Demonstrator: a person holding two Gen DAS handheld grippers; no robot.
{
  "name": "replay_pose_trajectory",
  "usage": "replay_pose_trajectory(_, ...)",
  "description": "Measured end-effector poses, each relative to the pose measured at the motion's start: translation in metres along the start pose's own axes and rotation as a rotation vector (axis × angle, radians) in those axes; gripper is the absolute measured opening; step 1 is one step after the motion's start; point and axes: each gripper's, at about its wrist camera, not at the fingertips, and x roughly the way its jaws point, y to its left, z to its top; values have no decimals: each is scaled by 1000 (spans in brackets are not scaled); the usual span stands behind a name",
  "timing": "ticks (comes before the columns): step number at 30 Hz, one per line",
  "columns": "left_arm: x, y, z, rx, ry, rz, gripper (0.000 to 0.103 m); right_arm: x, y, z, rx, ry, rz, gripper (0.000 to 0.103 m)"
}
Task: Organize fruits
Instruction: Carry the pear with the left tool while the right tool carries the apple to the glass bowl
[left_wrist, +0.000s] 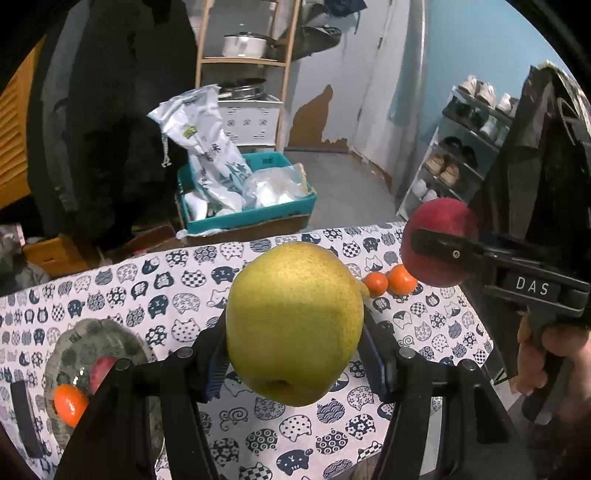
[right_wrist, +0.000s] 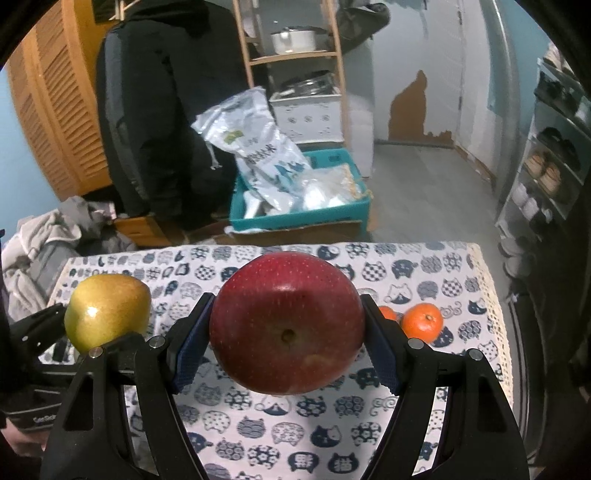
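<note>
While both fruits hung in the air above the counter (left_wrist: 258, 417), a clear glass bowl (left_wrist: 99, 332) sat at its near-left edge, holding one small orange (left_wrist: 69, 403) and a piece of something red beside it. Just right of the bowl, the left gripper (left_wrist: 295, 354) had its jaws pinching a yellow-green pear (left_wrist: 295, 321) by its sides, the pads pressed against the skin and the fruit lifted clear of the cat-patterned cloth (right_wrist: 295, 432). Farther right, two small oranges (left_wrist: 388, 282) lay touching each other on the cloth toward the far-right part of the counter. Above and just right of them, the right gripper (right_wrist: 288, 343) held a red apple (right_wrist: 288, 325), its jaws clamped on either side, also off the cloth. At the right edge of the left view, a hand (left_wrist: 546, 362) gripped that tool's handle.
</note>
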Motion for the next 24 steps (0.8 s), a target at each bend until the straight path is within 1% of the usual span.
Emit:
replay_pose_trajectory(9, -23, 34, -2, -55, -27, 24, 63, 3, 44, 13, -60, -5, 51, 76)
replay_pose_trajectory(15, -36, 60, -7, -95, -42, 55, 63, 11, 75, 19, -89, 4, 92, 76)
replay_pose_trajectory(24, -48, 116, -29, -191, -31, 116, 63, 33, 125, 27, -129, 36, 161, 76)
